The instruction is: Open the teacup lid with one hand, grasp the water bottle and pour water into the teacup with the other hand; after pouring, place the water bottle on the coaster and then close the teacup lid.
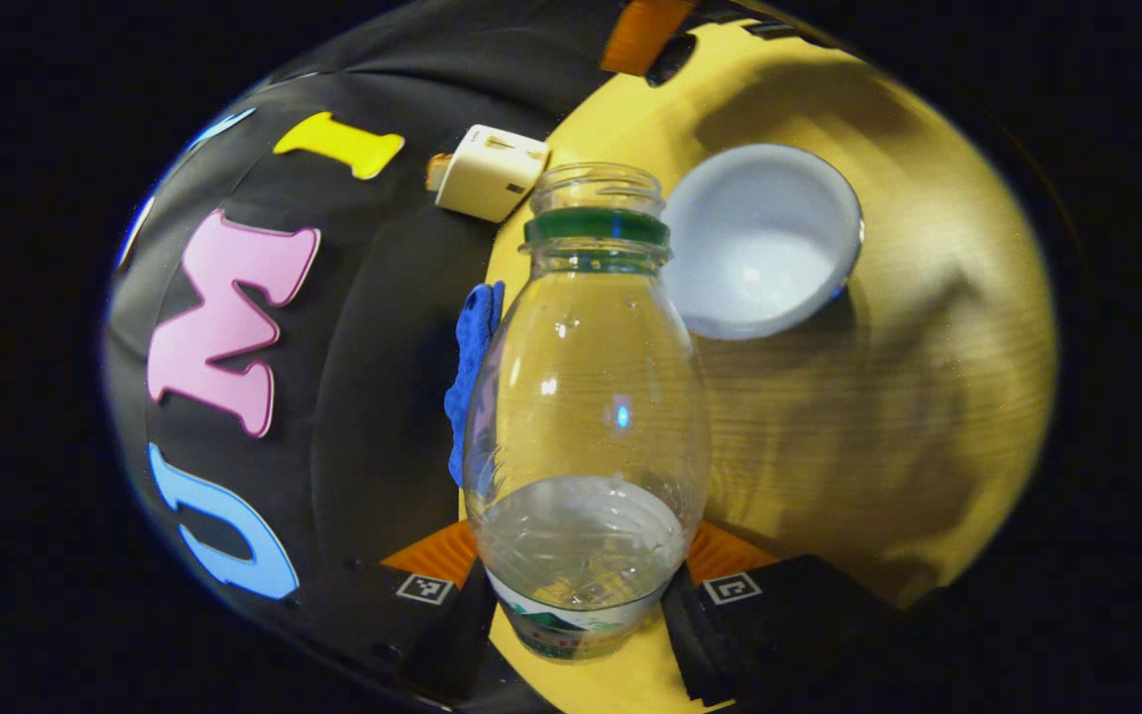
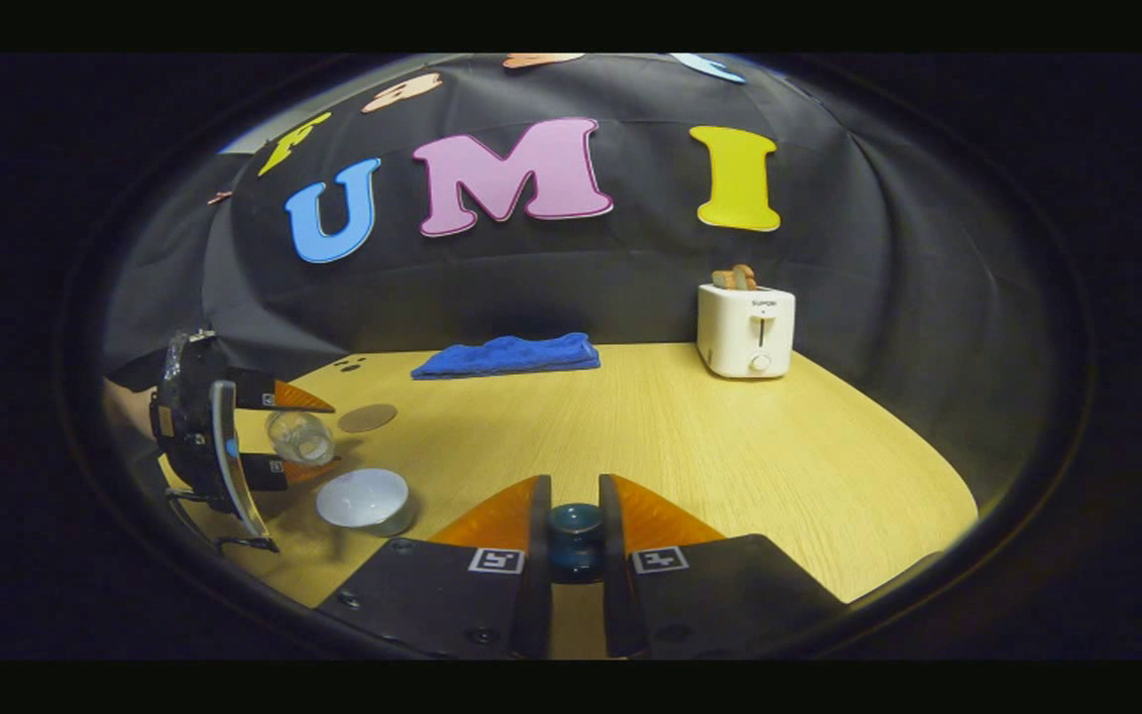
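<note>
1. Spanning both views: desk [image 2: 710, 446], pale wood, carrying everything, with the booth wall behind its far edge.
2. Folded along the far edge: blue towel [image 2: 507, 355]; standing at the far right corner: toaster [image 2: 745, 330]. Neither seems needed for the task.
3. Tipped over near the left edge: water bottle [image 1: 586, 397], uncapped, pinched low on its body by the left tongs [image 1: 581, 595], both fingers pressed against its sides. Mouth aimed toward the teacup [image 1: 759, 238], apparently for pouring; no stream visible, some water lying in the lower part.
4. Sitting open near the desk's front-left edge: teacup, white inside, just beside the bottle mouth.
5. Waiting farther back by the left edge: round brown coaster [image 2: 367, 417], bare, likely kept free for the bottle.
6. Held low over the front edge: right tongs [image 2: 575, 531], nearly closed, clamped on the dark lid [image 2: 574, 535], probably kept clear so the cup stays open.
</note>
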Motion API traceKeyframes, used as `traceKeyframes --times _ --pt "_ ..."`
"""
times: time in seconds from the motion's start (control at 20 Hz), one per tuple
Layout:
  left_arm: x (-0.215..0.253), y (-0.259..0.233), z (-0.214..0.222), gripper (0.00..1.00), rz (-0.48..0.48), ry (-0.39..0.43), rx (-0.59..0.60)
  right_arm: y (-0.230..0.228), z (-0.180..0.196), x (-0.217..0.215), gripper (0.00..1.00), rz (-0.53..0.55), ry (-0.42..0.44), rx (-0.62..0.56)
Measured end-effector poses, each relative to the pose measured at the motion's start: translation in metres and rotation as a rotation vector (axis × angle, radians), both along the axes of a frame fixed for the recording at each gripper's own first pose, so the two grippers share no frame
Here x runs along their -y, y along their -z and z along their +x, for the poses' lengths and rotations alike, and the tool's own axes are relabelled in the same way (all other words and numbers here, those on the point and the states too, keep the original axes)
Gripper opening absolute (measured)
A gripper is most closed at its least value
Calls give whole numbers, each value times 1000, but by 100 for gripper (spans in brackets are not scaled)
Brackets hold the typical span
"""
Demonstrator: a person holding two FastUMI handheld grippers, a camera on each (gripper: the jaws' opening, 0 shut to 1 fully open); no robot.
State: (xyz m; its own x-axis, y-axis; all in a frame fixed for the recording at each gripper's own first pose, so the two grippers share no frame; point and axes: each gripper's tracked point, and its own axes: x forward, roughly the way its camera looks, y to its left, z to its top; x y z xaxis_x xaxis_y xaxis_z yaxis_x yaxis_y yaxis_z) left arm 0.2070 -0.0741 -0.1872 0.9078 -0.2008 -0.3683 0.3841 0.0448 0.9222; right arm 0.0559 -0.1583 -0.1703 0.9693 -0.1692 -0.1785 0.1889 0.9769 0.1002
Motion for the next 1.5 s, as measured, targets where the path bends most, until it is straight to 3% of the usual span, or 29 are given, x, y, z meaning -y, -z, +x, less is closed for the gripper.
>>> traceKeyframes --times 0.1,0.2,0.35,0.4,0.45,0.5,0.7,0.95,1.0,1.05,1.1,1.15,1.2,1.3,1.35,1.5 --pt "-3 0 2 76 52 11 4 1 -1 -3 19 5 -10 -1" --pt "-3 -2 0 76 78 26 10 0 -2 -7 25 2 -18 0" --pt "1 -6 0 76 149 59 26 -1 -4 -12 24 0 -31 0" --pt "-1 -5 0 76 170 60 25 -1 -4 -14 19 0 -35 0" --pt "-3 -7 0 76 188 59 24 -1 -6 -15 29 1 -38 2" --pt "-5 -8 0 76 203 59 25 -1 -6 -16 24 4 -39 3" --pt "-7 -13 2 76 279 64 29 -1 -7 -19 24 28 -41 8" --pt "-2 -20 2 76 339 91 34 5 -11 -18 24 64 -32 -3" --pt "-3 -19 0 76 355 95 35 4 -11 -17 19 66 -28 -3" --pt "-3 -21 0 76 368 100 37 4 -13 -15 24 66 -24 -4" --pt "-3 -22 -1 76 377 102 38 4 -13 -14 19 67 -21 -5" --pt "-3 -22 0 76 387 104 37 5 -15 -13 24 68 -18 -6" --pt "-2 -22 0 76 397 108 42 4 -15 -11 19 70 -15 -6" --pt "0 -24 -1 76 421 125 52 5 -17 -11 24 78 -13 -9" --pt "0 -25 -2 76 433 132 58 4 -18 -11 19 80 -12 -10" --pt "1 -27 -1 76 465 147 64 3 -20 -13 19 84 -14 -8"
